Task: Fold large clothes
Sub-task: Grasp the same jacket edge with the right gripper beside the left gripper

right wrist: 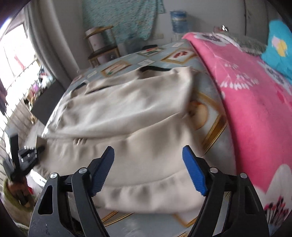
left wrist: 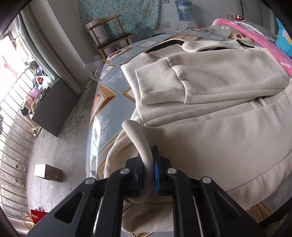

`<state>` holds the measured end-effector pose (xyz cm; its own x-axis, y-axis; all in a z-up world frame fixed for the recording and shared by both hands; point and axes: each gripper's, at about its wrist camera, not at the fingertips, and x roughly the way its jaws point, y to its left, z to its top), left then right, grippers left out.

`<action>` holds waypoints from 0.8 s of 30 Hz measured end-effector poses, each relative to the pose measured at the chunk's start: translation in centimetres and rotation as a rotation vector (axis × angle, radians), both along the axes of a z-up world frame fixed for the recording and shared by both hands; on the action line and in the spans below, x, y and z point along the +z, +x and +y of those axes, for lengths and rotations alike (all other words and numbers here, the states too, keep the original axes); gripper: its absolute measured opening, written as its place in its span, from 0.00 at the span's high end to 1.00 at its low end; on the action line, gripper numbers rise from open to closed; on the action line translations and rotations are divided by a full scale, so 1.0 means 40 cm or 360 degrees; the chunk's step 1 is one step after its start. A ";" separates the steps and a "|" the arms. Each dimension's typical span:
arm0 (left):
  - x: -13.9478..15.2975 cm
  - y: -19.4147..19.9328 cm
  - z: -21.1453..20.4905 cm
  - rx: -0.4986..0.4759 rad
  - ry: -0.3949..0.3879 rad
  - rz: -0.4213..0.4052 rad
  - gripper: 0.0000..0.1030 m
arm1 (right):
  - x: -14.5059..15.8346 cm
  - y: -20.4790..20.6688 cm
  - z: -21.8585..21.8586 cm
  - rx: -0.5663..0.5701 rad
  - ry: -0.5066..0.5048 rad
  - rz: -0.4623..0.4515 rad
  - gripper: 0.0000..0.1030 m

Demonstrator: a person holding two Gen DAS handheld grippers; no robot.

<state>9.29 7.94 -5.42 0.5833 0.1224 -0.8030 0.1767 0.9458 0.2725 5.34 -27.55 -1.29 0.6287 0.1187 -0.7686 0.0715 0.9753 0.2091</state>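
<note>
A large cream fleece jacket (left wrist: 209, 127) lies spread on the patterned table (left wrist: 102, 102), one sleeve folded across its chest and its zip showing. My left gripper (left wrist: 147, 156) is shut on a raised fold of the jacket's left edge near the hem, and the cloth bulges up between the pads. In the right wrist view the same jacket (right wrist: 127, 113) is blurred. My right gripper (right wrist: 148, 155) hangs open over the hem with nothing between its blue pads (right wrist: 194, 173). The left gripper (right wrist: 39, 150) shows at the jacket's left edge, held by a hand (right wrist: 16, 187).
A pink blanket (right wrist: 255, 118) covers the table's right side, with a turquoise cushion (right wrist: 279, 52) on it. Beyond the table stand a wooden chair (left wrist: 109, 34) and a water bottle (left wrist: 184, 11). On the floor at left are a dark cabinet (left wrist: 53, 107) and a small box (left wrist: 48, 172).
</note>
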 end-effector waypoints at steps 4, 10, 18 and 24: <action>0.001 -0.001 -0.002 0.0021 -0.0015 0.0005 0.91 | -0.025 0.070 -0.085 -0.0027 0.0151 0.0032 0.39; 0.002 0.000 -0.004 0.0044 -0.0017 0.0012 0.91 | -0.061 0.145 -0.152 0.0031 0.0400 0.0079 0.41; 0.002 0.002 -0.005 0.0064 -0.0017 0.0030 0.91 | -0.096 0.107 -0.168 0.0228 0.0538 0.0209 0.41; 0.003 0.005 -0.005 0.0071 -0.0027 0.0041 0.91 | -0.079 0.101 -0.163 0.0376 0.0562 0.0227 0.40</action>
